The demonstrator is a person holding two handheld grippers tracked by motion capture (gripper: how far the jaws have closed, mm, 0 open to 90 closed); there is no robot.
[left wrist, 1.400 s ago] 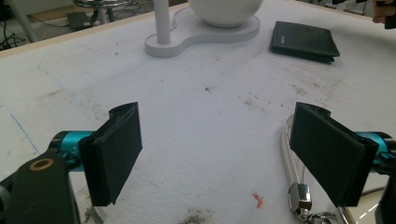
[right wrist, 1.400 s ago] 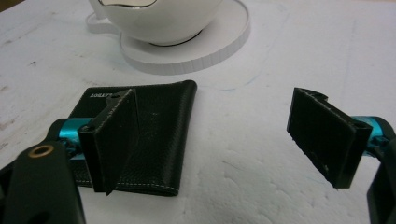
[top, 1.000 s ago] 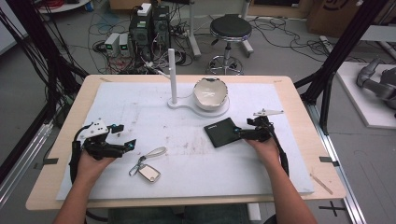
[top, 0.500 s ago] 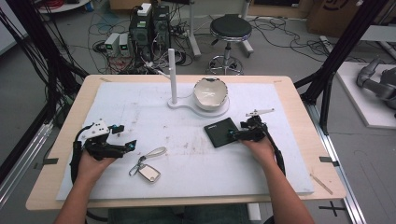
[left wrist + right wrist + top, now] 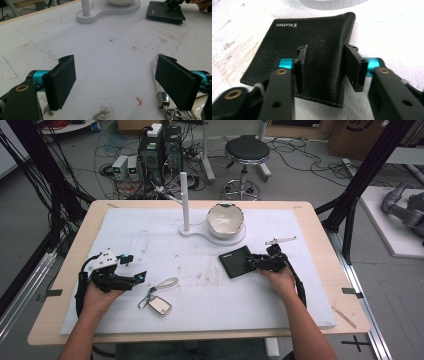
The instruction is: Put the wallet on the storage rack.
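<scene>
The black wallet lies flat on the white mat, just in front of the white bowl stand and a bit to its right. The right gripper hangs over the wallet's near end with its jaws parted, one pad over the leather and the other about at the right-hand edge, which curls up slightly. It isn't clamped on anything yet. Whether the pads already touch the leather is hard to tell from the right gripper view.

To do this grab well, the person should probably go for that lifted edge: slide one pad under it, bring the other down on top, and close slowly so the wallet doesn't skate across the mat. Pinching down on the flat face would likely just slip.

The left gripper sits well to the left of the stand and nearer the person, jaws wide open and holding nothing. A key fob on a loop lies just beside it.

The mat is scuffed and grubby, covering most of a light wooden table. The stand carries a white bowl and a thin upright post. Beyond the table, past the stand, the room has a black stool, computer boxes and a lot of loose cables on a grey floor.
</scene>
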